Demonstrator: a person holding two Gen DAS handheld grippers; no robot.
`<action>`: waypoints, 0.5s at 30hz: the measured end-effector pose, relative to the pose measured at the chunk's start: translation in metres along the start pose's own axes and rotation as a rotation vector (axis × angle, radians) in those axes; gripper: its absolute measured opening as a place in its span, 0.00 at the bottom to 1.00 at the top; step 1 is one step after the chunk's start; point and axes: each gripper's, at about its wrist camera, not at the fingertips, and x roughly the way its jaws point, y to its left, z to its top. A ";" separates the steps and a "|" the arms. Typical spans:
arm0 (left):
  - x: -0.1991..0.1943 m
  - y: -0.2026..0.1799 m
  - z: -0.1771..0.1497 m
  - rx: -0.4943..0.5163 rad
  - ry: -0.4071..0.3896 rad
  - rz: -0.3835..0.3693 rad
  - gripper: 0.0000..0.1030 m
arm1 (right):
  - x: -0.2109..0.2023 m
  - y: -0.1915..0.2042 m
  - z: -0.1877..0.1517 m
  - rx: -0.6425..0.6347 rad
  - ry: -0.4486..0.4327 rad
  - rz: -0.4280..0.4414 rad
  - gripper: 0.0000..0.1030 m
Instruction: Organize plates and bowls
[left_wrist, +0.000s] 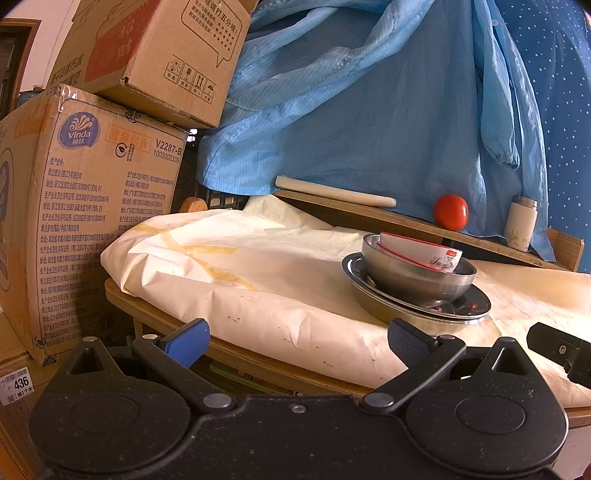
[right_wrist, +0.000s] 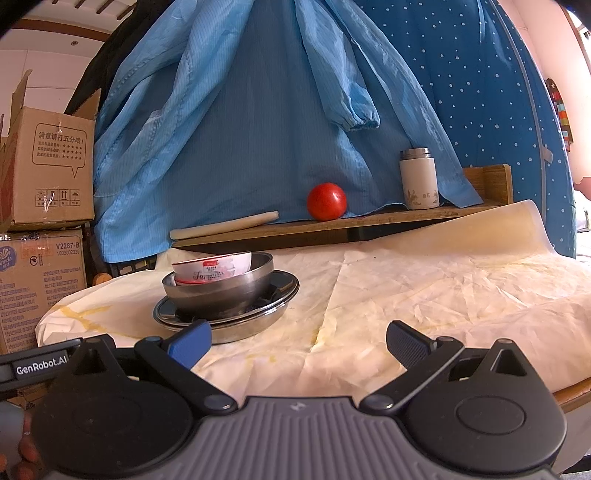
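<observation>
A stack stands on the paper-covered table: steel plates (left_wrist: 469, 301) at the bottom, a steel bowl (left_wrist: 417, 278) on them, and a white bowl with a red rim (left_wrist: 424, 253) tilted inside it. The same stack shows in the right wrist view: plates (right_wrist: 266, 314), steel bowl (right_wrist: 221, 290), white bowl (right_wrist: 214, 269). My left gripper (left_wrist: 297, 341) is open and empty, near the table's front edge, left of the stack. My right gripper (right_wrist: 299, 341) is open and empty, in front of and right of the stack.
A wooden shelf (right_wrist: 369, 221) behind the table holds a red tomato (right_wrist: 327, 202), a white flask (right_wrist: 419, 179) and a white stick (right_wrist: 225, 225). Blue cloth (right_wrist: 258, 110) hangs behind. Cardboard boxes (left_wrist: 92, 206) stand left of the table. Creased paper (right_wrist: 424, 288) covers the table.
</observation>
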 end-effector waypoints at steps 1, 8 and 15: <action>0.000 0.000 0.000 0.000 0.000 0.000 0.99 | 0.000 -0.001 0.001 0.000 0.000 0.000 1.00; 0.000 0.001 0.000 -0.008 0.003 -0.002 0.99 | 0.000 0.000 0.000 0.001 0.000 -0.001 1.00; -0.002 -0.002 0.001 0.018 -0.012 0.046 0.99 | 0.000 0.000 0.000 0.001 0.001 -0.001 1.00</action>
